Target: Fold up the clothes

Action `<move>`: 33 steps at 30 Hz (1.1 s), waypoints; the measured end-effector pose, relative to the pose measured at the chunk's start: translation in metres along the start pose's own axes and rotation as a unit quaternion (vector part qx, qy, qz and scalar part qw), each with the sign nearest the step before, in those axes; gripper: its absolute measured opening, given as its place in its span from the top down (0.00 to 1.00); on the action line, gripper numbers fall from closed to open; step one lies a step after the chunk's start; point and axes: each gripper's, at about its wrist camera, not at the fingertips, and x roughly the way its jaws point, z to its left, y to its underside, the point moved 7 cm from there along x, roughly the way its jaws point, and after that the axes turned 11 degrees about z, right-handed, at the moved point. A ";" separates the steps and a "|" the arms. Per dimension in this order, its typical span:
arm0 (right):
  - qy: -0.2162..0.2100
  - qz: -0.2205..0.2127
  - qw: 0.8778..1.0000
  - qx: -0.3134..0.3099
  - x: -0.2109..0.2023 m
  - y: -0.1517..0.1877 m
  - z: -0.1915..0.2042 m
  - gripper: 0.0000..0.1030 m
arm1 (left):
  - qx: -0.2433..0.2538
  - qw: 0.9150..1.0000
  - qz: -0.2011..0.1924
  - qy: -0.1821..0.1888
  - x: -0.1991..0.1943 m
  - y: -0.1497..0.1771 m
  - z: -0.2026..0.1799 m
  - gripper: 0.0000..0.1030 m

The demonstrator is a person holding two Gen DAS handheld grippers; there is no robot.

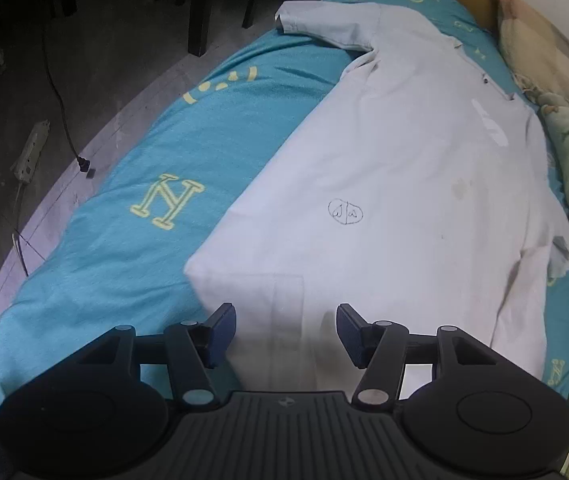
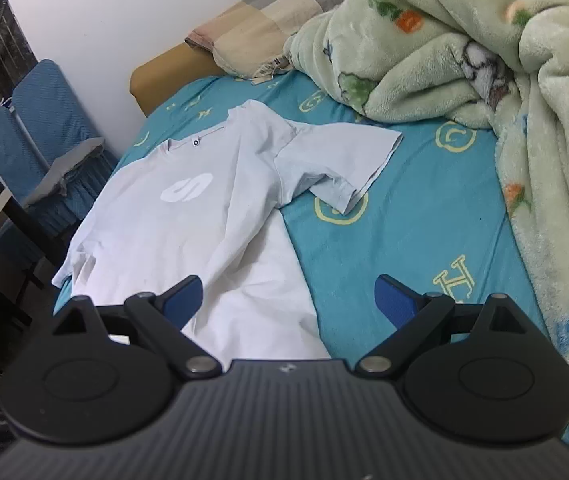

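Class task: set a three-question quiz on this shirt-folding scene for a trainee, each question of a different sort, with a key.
1. True or false: the left tongs grip the white T-shirt.
2. What colour is the bedsheet? A red, B teal, C black.
3. Fill in: the bunched green blanket lies on the ____.

Key: 1 false, both the left and right tongs are open; 2 B; 3 bed.

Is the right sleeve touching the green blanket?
Apart. Right wrist view: the sleeve lies flat, with a strip of teal bedsheet showing between its cuff and the green blanket.
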 end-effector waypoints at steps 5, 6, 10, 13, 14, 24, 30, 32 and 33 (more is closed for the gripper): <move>-0.006 0.010 1.000 0.008 0.007 0.001 0.000 0.09 | 0.017 0.998 0.012 -0.051 0.021 -0.013 0.003 0.58; -0.008 0.012 1.000 0.009 0.008 0.001 0.000 0.09 | 0.019 0.998 0.014 -0.057 0.021 -0.011 0.006 0.74; -0.015 0.018 1.000 0.012 0.010 0.003 0.001 0.09 | 0.028 0.995 0.035 -0.089 0.008 -0.002 0.022 0.96; -0.017 0.019 1.000 0.012 0.009 0.004 0.002 0.09 | 0.055 0.989 0.055 -0.122 -0.013 0.006 0.032 0.96; -0.018 0.019 1.000 0.012 0.009 0.004 0.002 0.09 | 0.069 0.987 0.058 -0.135 -0.021 0.010 0.034 0.95; -0.027 0.017 0.999 0.013 0.002 0.006 0.000 0.09 | 0.174 0.974 -0.001 -0.142 -0.065 0.021 -0.006 0.42; -0.020 0.013 1.000 0.020 0.002 0.005 -0.003 0.09 | 0.198 0.973 -0.094 -0.068 -0.062 0.008 -0.063 0.28; -0.018 0.012 1.000 0.013 0.003 0.007 -0.002 0.09 | 0.204 0.969 -0.133 -0.047 -0.059 0.003 -0.086 0.25; -0.018 0.012 1.000 0.008 0.003 0.008 -0.001 0.09 | 0.209 0.965 -0.151 -0.040 -0.056 0.002 -0.098 0.24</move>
